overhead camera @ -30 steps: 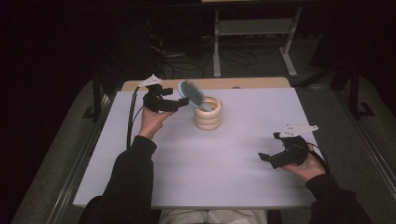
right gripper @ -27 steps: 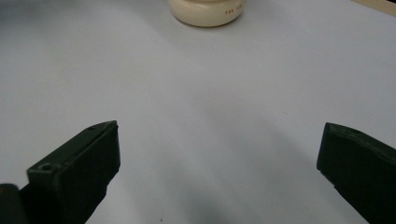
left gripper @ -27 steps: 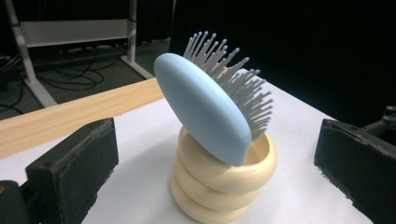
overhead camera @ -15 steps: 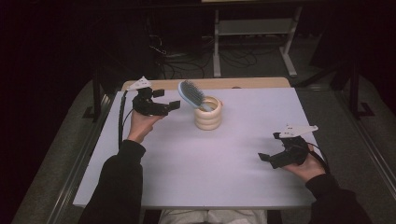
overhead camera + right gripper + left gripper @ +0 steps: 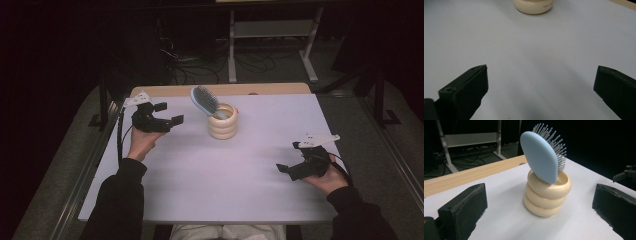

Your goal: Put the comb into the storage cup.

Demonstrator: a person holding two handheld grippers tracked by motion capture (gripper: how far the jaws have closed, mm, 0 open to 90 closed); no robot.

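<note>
Work in hand: hairbrush [image 5: 205, 101] standing handle-down in a cream ringed holder [image 5: 223, 121]; left tongs [image 5: 170, 121] level with the holder and nearest to it.
Location of hairbrush: back centre of the white tabletop [image 5: 210, 180], just ahead of the wooden strip [image 5: 165, 90] at the far edge. Head leans up and out over the holder's rim toward the left side; handle hidden inside the holder.
Hairbrush, left tongs view: smooth blue back [image 5: 541, 157] faces the camera; grey pins [image 5: 559, 150] point away.
Handling, hairbrush (judged): light, rigid plastic; smooth back likely slippery; pins flexible and a poor grip surface. Take hold across the two edges of the head, or at the neck just above the holder rim.
Handling, holder [image 5: 546, 195] (judged): stacked-ring form, glazed look, probably heavier than the brush but may tip if the brush is pulled sideways. Lift the brush along its lean.
Left tongs state: jaws wide apart, nothing between them.
Left tongs relative to hairbrush: beside it, apart, not touching; holder framed between the jaws.
Right tongs [image 5: 287, 170] state: jaws wide apart, empty.
Right tongs relative to hairbrush: well apart, near the front right of the tabletop; holder base [image 5: 534, 5] at the top of its view.
</note>
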